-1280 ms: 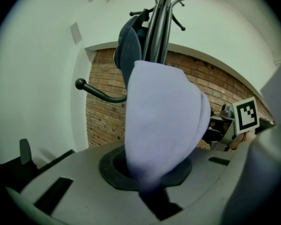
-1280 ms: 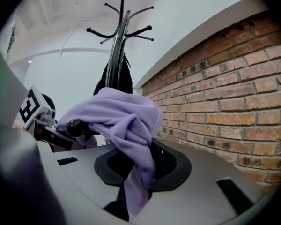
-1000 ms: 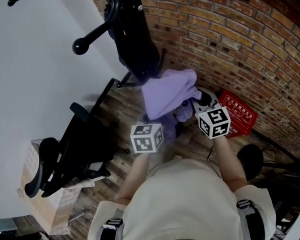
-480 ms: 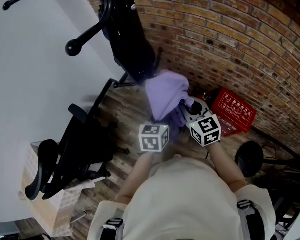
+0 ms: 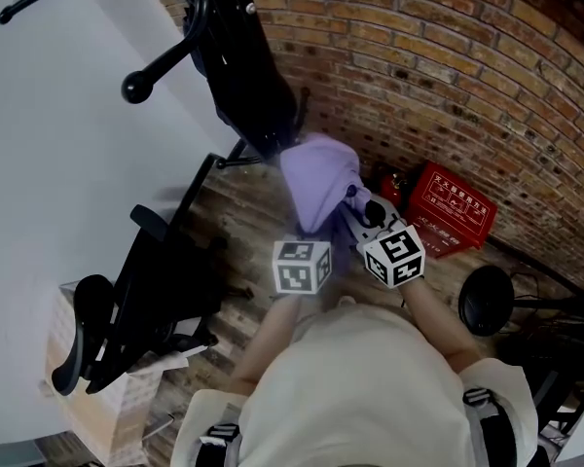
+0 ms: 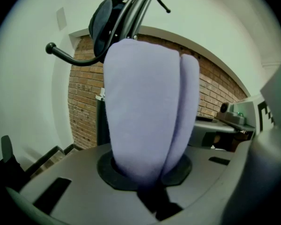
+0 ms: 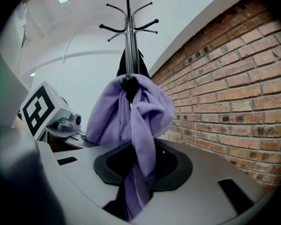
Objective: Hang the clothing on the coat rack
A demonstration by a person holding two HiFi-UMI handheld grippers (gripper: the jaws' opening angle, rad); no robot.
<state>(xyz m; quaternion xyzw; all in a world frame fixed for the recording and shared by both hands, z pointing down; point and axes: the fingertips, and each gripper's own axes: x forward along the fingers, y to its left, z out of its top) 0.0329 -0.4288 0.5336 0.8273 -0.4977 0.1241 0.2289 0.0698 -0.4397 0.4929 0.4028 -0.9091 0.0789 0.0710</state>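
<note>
Now your left gripper (image 5: 310,246) and right gripper (image 5: 370,220) both have jaws closed on the purple garment (image 5: 316,175) draped over the coat rack (image 7: 127,32)

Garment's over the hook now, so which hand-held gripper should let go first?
Probably the right hand-held gripper: the garment ahead of it already drapes over the hook. The left hand-held gripper clamps a thick fold.
</note>
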